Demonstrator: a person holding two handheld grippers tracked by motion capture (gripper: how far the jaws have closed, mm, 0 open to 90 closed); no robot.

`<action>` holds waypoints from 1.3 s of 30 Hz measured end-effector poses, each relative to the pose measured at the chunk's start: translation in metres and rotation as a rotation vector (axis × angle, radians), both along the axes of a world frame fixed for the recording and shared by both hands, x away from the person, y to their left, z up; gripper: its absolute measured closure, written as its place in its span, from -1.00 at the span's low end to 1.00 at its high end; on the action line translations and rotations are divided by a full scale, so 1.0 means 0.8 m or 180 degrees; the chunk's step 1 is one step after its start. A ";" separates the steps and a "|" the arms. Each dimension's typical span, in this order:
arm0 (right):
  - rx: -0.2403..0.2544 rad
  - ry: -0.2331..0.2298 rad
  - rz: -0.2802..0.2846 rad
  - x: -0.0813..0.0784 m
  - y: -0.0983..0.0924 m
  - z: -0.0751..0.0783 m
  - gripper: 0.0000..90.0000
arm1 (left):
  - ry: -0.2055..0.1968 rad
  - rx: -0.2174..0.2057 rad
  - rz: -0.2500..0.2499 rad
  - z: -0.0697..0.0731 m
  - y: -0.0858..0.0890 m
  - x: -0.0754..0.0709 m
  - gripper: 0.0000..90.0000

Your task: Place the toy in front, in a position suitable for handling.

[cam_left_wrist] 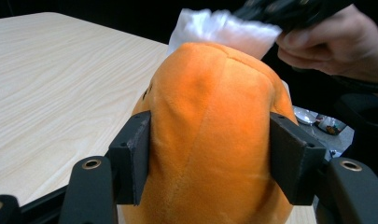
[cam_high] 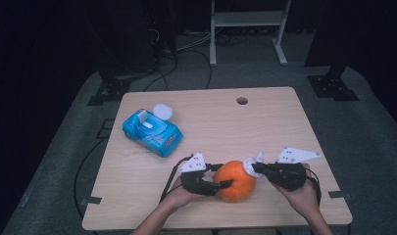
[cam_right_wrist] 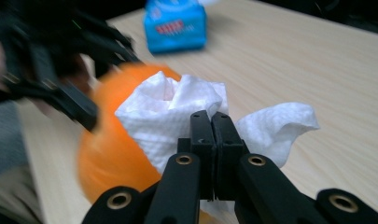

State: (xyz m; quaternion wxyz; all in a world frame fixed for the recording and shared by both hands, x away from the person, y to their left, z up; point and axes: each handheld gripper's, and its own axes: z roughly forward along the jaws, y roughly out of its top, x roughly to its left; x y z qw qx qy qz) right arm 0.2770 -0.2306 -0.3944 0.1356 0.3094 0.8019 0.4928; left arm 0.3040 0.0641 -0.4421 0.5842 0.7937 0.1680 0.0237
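Now | left hand-held gripper (cam_left_wrist: 210,158) clamps orange plush (cam_left_wrist: 210,140) | right hand-held gripper (cam_right_wrist: 213,126) pinches tissue (cam_right_wrist: 172,112), blurred

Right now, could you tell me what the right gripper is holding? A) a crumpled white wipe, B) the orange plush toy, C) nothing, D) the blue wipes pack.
A: the right gripper has its jaws shut on a crumpled white wipe, pressed against the orange plush toy that the left gripper clamps.

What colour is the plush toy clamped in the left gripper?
Orange plush toy, clearest in the left gripper view.
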 end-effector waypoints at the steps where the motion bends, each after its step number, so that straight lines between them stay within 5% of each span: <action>1: 0.0045 -0.0019 0.0036 -0.001 0.002 0.003 0.96 | -0.0011 0.0007 -0.0004 0.000 0.000 0.000 -0.19; 6: -0.0171 -0.0022 0.0021 0.000 0.007 -0.004 0.96 | -0.0026 0.0019 0.0018 0.001 0.000 -0.001 -0.20; 11: 0.0106 -0.0060 0.0130 -0.009 0.008 0.011 0.96 | -0.0032 -0.0011 0.0057 0.001 -0.002 0.000 -0.18; 16: -0.0154 -0.0188 0.0232 -0.016 0.028 0.014 0.96 | 0.0061 -0.0059 0.0141 0.003 0.003 0.003 -0.14; 20: -0.0108 -0.0104 0.0067 -0.010 0.013 0.008 0.96 | 0.0066 -0.0080 0.0163 0.006 0.003 0.003 -0.13; 25: -0.0081 -0.0251 0.0278 -0.023 0.035 0.023 0.95 | 0.0045 -0.0074 0.0165 0.006 -0.003 -0.001 -0.14; 32: -0.0187 -0.0147 0.0244 -0.017 0.030 0.012 0.96 | 0.0132 -0.0029 0.0137 0.004 -0.005 0.003 -0.62; 35: -0.0214 -0.0229 0.0218 -0.021 0.034 0.017 0.96 | 0.0037 -0.0010 0.0103 0.005 -0.006 0.000 -0.36; 39: -0.0165 -0.0306 0.0383 -0.030 0.047 0.024 0.96 | 0.0022 -0.0002 0.0074 0.003 -0.013 -0.004 -0.26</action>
